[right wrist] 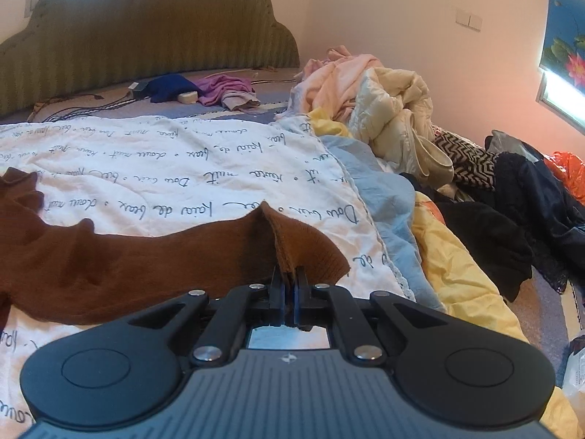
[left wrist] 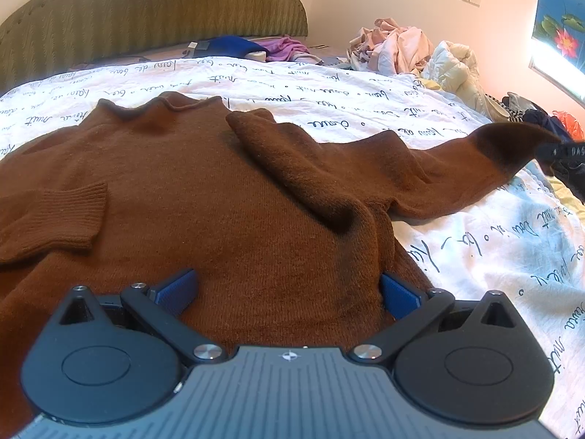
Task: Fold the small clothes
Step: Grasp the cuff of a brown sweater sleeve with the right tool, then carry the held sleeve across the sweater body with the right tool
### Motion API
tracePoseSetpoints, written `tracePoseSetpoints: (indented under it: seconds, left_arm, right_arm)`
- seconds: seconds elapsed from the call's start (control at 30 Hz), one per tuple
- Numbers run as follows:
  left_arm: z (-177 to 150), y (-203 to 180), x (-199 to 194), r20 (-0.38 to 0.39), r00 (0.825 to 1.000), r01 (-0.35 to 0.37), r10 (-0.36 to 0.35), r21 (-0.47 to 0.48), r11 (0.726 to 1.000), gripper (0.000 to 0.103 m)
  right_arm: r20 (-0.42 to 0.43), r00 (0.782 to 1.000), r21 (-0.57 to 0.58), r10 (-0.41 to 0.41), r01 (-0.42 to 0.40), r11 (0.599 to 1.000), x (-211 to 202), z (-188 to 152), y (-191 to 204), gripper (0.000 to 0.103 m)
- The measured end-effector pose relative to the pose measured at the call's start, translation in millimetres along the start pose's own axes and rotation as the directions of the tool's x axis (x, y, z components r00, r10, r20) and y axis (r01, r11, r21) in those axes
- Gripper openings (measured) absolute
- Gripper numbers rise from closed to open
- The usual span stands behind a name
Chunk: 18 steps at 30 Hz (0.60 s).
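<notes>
Flat on the quilt (left wrist: 329, 84), brown sweater (left wrist: 204, 197), cuff in right gripper (right wrist: 289, 281) jaws; left gripper (left wrist: 289, 289) jaws wide.

Both wrist views low, headboard-facing (left wrist: 146, 7).

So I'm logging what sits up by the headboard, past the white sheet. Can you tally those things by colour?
Blue: 1, a cloth
Purple: 1, a garment
White: 1, a small object I cannot identify
Grey: 1, a small box
Total: 4
</notes>
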<state>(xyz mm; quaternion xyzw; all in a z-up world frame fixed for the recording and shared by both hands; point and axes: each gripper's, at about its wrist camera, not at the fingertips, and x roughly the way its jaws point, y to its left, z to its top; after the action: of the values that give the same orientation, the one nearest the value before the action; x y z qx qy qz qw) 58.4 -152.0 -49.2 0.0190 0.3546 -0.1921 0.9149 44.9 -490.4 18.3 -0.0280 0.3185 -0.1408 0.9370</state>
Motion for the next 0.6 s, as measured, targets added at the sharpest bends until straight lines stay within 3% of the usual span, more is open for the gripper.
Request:
tracePoseSetpoints:
  seconds: [0.3,0.5,0.6]
  left_arm:
    - [0,-2,1,-0.003,1.0,-0.01,0.01,0.014,1.0,0.103]
    - [3,2,-7,-0.018,1.0,-0.013,0.013,0.011,1.0,0.103]
    - [6,19,-25,0.007,0.999,-0.05,0.05,0.009,0.999,0.103]
  right_arm:
    - [0.03,0.997,-0.051,0.065,-0.063,0.997,-30,19,58,0.004]
    - [0.05,0.987,-0.068,0.152,-0.148,0.987,-45,28,95,0.004]
    - [0.055,0.972,-0.051,0.229,-0.227,0.973,-50,34,113,0.004]
